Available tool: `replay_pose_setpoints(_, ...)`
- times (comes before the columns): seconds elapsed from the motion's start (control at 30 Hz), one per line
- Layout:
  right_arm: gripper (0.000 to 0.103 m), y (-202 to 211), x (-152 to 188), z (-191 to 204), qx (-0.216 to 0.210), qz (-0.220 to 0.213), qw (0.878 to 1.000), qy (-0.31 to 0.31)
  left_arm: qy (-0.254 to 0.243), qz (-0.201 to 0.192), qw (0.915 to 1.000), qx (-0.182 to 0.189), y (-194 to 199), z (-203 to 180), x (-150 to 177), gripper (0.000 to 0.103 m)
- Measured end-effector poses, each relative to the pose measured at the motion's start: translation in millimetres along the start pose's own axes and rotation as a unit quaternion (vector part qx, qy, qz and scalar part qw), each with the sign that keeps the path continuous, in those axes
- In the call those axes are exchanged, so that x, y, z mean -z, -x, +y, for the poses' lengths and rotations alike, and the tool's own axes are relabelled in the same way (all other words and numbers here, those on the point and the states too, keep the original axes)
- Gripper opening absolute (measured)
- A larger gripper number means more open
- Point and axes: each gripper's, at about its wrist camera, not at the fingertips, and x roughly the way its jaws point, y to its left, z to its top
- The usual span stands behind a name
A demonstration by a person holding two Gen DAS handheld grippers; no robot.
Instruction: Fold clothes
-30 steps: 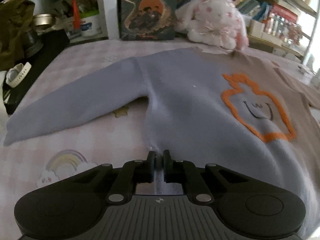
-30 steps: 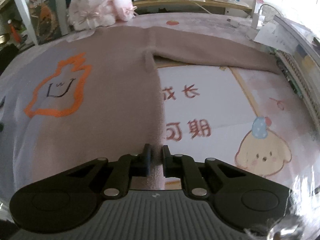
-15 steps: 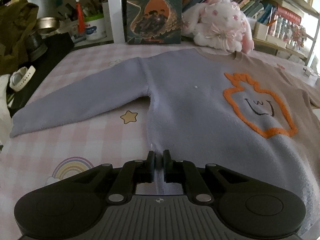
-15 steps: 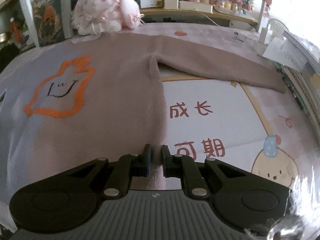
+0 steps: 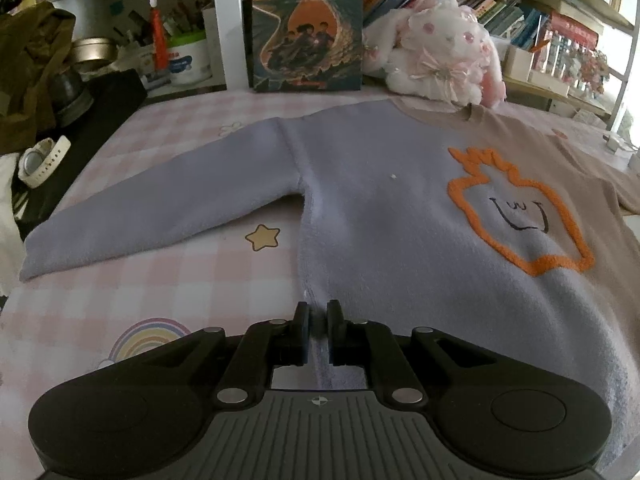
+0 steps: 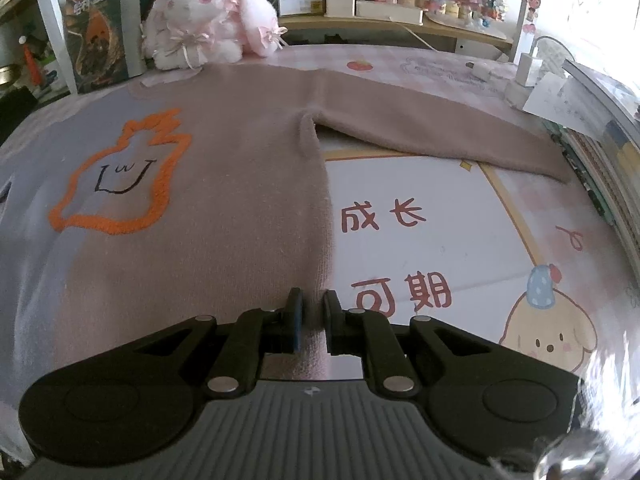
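A two-tone sweater, lavender (image 5: pixel 380 216) on one half and dusty pink (image 6: pixel 240 184) on the other, lies flat and face up on the pink mat, with an orange outline and a small face on its chest. Both sleeves are spread out sideways. My left gripper (image 5: pixel 317 312) is shut on the sweater's lavender bottom hem corner. My right gripper (image 6: pixel 311 300) is shut on the pink bottom hem corner.
A plush bunny (image 5: pixel 436 64) and an upright book (image 5: pixel 308 24) stand behind the collar. A white watch (image 5: pixel 42 160) and dark items lie at the left edge. Chargers and papers (image 6: pixel 532 76) and a book stack (image 6: pixel 608 168) line the right side.
Both grippers have pulled the hem back toward me, and the sweater now lies flatter and more stretched out. The grips have not changed.
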Motion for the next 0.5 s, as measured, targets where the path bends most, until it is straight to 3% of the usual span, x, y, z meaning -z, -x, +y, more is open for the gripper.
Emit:
replay_pose_setpoints(0.13, 0.016, 2, -1, 5, 0.015, -0.002, 1.0, 0.001, -0.008, -0.036, 0.9993, 0.006, 23, -5, 0, 0.013)
replay_pose_setpoints(0.2, 0.028, 8, 0, 7, 0.015, -0.012, 1.0, -0.006, -0.016, -0.05, 0.9986, 0.009, 35, -11, 0, 0.014)
replay_pose_setpoints(0.23, 0.041, 12, 1, 8, 0.016, -0.016, 1.0, -0.009, -0.02, -0.055, 0.9982, 0.008, 40, -14, 0, 0.018)
replay_pose_setpoints(0.33, 0.057, 25, 2, 17, 0.018, -0.031, 0.999, -0.009, -0.026, -0.07, 0.9972, 0.005, 54, -23, 3, 0.036)
replay_pose_setpoints(0.37, 0.067, 30, 2, 20, 0.018, -0.037, 0.999, -0.008, -0.023, -0.073, 0.9971, 0.005, 58, -25, 4, 0.051)
replay_pose_setpoints(0.43, 0.074, 40, 4, 28, 0.019, -0.049, 0.999, -0.005, -0.017, -0.08, 0.9966, 0.007, 66, -28, 8, 0.071)
replay_pose_setpoints(0.5, 0.079, 49, 7, 37, 0.023, -0.06, 0.998, -0.002, -0.011, -0.086, 0.9962, 0.013, 73, -30, 11, 0.077)
